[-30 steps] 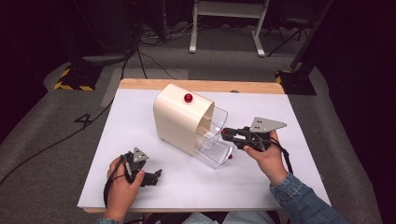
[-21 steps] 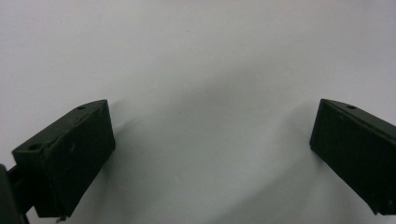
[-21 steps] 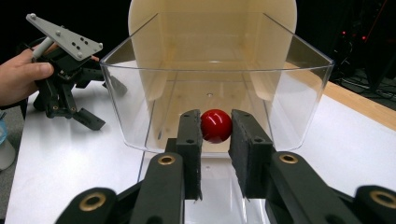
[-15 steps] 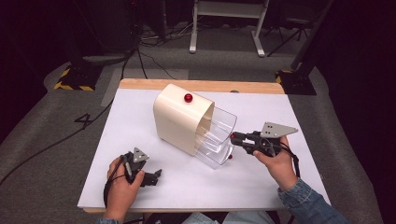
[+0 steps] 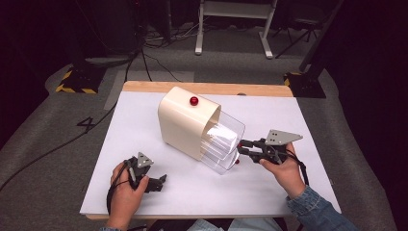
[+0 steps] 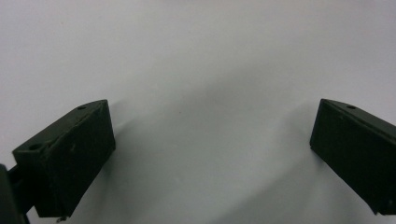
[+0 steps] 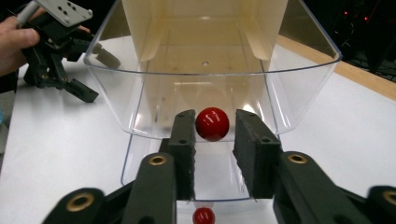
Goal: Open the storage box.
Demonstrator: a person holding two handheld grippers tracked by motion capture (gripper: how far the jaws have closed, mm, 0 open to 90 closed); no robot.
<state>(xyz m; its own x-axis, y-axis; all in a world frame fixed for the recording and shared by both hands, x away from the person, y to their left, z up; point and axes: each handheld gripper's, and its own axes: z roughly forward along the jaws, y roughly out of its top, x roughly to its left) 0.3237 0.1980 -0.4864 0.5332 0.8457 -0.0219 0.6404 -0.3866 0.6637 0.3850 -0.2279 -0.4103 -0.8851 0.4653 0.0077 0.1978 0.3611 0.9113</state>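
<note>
Tongs in the person's right hand (image 5: 244, 149) point at the clear drawer (image 5: 225, 144) that is pulled partway out of the cream box (image 5: 185, 122) on the white counter (image 5: 288, 120). From the high view their tips sit just at the drawer's front, and whether anything lies between them cannot be told there. The right gripper view settles it: the red knob (image 7: 212, 123) on the drawer front stands between the two black jaws, with a sliver of space on either side, so the pads no longer press on it; the jaws have just been opening. That view also looks through the clear wall into the cream interior, and catches a second small red ball (image 7: 203, 216) low down beneath the tongs.

The left tongs (image 5: 158, 182) rest near the counter's front edge, well apart from the box. The left gripper view shows their jaws spread wide over bare white surface.
</note>
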